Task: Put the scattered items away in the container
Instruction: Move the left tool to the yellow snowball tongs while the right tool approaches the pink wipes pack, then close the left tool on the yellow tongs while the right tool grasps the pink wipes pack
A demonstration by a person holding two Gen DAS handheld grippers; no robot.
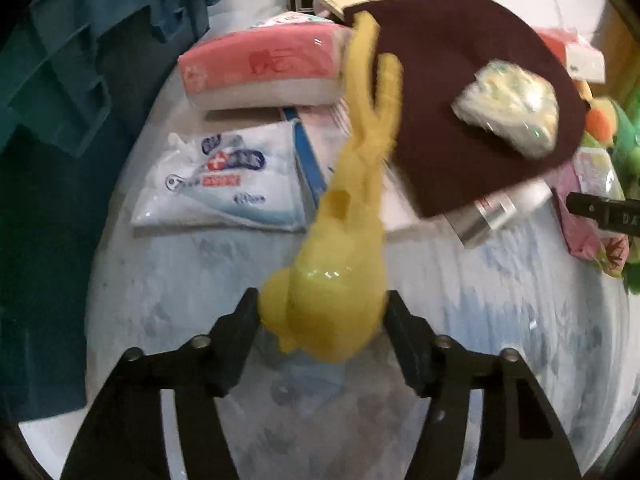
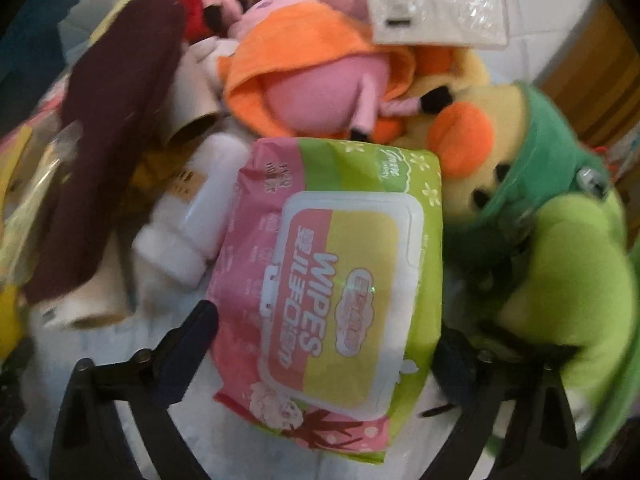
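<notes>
We are working over a pale, blue-mottled worktop [image 1: 160, 280] with a teal crate [image 1: 60, 80] standing along its left edge. A maroon cloth [image 1: 460, 80] is lying across the clutter. Our right hand-held gripper [image 2: 324, 332] is clamping a wipes pack [image 2: 340, 272], and our left hand-held gripper [image 1: 322, 312] is pinching a yellow rubber chicken [image 1: 340, 240].

Home: plush toys [image 2: 320, 80], wipes [image 2: 340, 280]

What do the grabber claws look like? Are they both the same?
Yes, they match. The left gripper and right gripper are both matte black, each with two angular fingers that narrow towards flat pads, dotted with small round silver bolts. No cables, sleeves or hands show.
</notes>
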